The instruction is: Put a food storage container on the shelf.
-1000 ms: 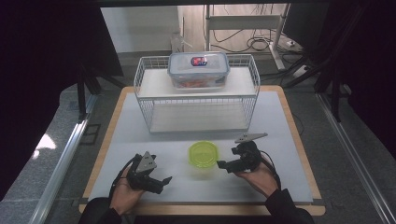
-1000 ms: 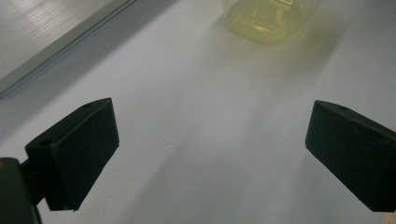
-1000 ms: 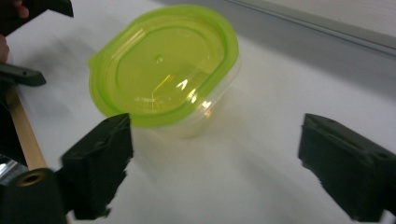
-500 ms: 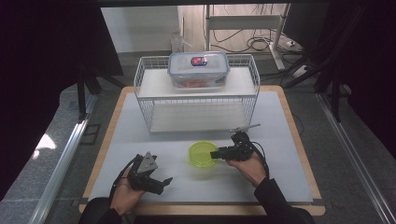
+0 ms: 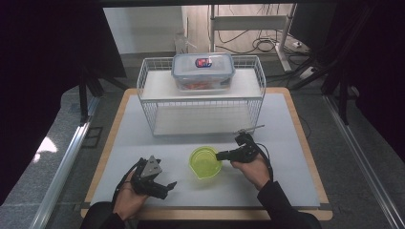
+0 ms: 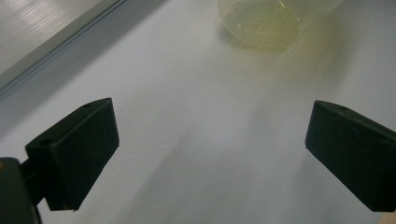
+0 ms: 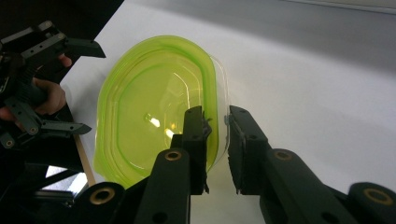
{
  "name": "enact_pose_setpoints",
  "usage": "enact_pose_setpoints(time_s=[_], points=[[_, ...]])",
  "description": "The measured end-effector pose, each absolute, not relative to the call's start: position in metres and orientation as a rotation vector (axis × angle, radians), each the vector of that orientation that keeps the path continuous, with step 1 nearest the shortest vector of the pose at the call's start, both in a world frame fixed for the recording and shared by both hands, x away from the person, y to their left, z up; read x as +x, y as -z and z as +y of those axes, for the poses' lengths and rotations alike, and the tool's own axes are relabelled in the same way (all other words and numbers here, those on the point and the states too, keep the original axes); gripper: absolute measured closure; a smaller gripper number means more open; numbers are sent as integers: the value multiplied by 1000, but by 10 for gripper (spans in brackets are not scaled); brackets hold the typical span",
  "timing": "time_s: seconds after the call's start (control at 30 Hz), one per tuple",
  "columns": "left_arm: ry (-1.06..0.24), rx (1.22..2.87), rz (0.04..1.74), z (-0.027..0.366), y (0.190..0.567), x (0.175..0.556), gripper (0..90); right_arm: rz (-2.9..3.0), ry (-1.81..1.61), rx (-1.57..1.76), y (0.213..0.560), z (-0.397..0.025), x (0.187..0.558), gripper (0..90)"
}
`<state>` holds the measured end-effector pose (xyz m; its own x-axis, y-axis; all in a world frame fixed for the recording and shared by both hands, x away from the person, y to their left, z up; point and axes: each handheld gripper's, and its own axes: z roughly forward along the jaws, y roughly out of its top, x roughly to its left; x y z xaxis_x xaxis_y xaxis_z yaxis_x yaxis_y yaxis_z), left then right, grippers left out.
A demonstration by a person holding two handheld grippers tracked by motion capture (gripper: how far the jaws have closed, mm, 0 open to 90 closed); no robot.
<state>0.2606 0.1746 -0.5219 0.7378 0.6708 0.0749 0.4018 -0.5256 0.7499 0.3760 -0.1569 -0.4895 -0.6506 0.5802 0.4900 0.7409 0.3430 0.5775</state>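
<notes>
The right hand-held gripper (image 5: 224, 154) is now reaching across to the rim of the yellow-green plastic bowl (image 5: 205, 161), where a second ago it was sitting off to the bowl's 3 o'clock with its jaws clear of it; in the right gripper view its two jaws are closing over the near wall of the bowl (image 7: 154, 126), one inside and one outside, with a thin gap showing, so the grip looks begun but not yet firm. That suggests the pick-up of the bowl is just getting under way, and a lift should wait on a full pinch. The left hand-held gripper (image 5: 165, 187) is staying where it was, at the bowl's 8 o'clock near the front edge, its jaws standing wide apart over bare surface, with the bowl (image 6: 273, 23) ahead of it at 12 o'clock. The bowl is resting on the white mat of the bench (image 5: 296, 181), near its front middle. Farther back a white wire rack (image 5: 150, 102) is standing across the bench, carrying a clear lidded food container (image 5: 203, 71) on its upper shelf. Beyond that, cables are lying on the floor around a metal frame, and dark curtains are closing in both sides.
</notes>
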Motion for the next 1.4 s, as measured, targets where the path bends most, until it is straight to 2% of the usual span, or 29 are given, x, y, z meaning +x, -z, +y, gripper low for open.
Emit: enact_pose_setpoints(time_s=[0.3, 0.4, 0.5, 0.67, 0.83, 1.4], points=[[-464, 2195, 801, 175, 522, 261, 28, -2439, 1195, -1213, 485, -147, 387, 617], [-465, 2196, 800, 175, 522, 260, 28, -2443, 1181, -1210, 486, -144, 392, 607], [-463, 2196, 800, 175, 522, 260, 28, -2410, 1168, -1214, 489, -143, 397, 637], [-461, 2198, 800, 174, 522, 260, 28, -2385, 1155, -1199, 491, -144, 400, 744], [-464, 2201, 799, 174, 522, 260, 28, -2363, 1142, -1178, 490, -142, 402, 794], [-466, 2203, 798, 173, 523, 260, 29, -2264, 1238, -1174, 478, -151, 395, 828]])
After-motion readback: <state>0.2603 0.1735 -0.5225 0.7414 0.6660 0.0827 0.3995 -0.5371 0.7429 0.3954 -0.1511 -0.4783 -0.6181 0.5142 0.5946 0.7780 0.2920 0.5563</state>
